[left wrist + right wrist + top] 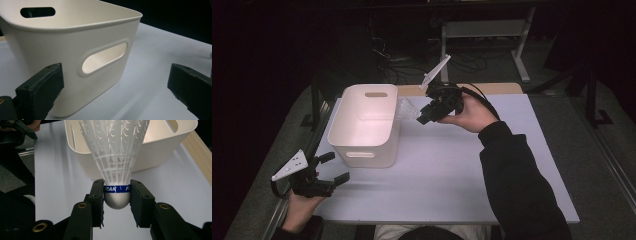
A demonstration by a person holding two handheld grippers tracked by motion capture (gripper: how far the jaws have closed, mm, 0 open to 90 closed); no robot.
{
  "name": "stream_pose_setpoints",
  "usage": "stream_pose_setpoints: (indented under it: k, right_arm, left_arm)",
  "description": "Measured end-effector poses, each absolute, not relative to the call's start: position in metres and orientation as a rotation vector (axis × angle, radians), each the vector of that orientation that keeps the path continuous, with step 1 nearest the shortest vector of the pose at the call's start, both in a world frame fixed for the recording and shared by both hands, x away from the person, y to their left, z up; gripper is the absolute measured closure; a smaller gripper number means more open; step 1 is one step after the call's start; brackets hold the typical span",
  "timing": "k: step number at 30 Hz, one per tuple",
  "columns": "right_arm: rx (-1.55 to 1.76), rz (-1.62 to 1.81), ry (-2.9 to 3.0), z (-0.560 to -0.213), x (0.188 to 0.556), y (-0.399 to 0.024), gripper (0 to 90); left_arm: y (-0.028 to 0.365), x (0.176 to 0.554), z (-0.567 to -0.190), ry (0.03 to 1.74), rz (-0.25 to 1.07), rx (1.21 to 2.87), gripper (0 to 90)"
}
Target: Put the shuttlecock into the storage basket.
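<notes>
Clearly, the right gripper holds a white shuttlecock by its rounded cork, with the 2 jaws pressed on the blue band from both sides. The feather skirt points away from the jaws, so the long axis of the shuttlecock runs straight toward the white bin on the worktop. In the high view, the right gripper is just beside the right rim of the bin, and the skirt seems to reach the rim already, though it is faint there. The left gripper waits near the front wall of the bin, jaws wide and holding nothing. The next move probably needs only a short carry over the rim.
</notes>
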State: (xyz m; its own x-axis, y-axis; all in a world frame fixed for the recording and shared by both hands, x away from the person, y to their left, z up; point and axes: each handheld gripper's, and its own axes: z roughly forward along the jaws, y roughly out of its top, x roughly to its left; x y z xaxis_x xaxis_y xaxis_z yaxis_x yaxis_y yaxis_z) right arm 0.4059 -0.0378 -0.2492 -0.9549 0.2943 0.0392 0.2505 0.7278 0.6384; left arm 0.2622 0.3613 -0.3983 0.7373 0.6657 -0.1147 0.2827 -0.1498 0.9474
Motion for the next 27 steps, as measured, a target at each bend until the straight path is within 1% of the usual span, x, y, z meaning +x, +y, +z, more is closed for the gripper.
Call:
stream_pose_setpoints:
  k: [11, 27]
  right_arm:
    - [0.452, 1.057, 2.862, -0.247, 0.414, -0.025, 64.0]
    - [0.402, 1.032, 2.882, -0.243, 0.418, 0.005, 64.0]
  left_arm:
    - [0.361, 0.262, -0.398, 0.755, 0.396, 1.736, 0.3]
    - [0.361, 0.262, -0.398, 0.753, 0.393, 1.736, 0.3]
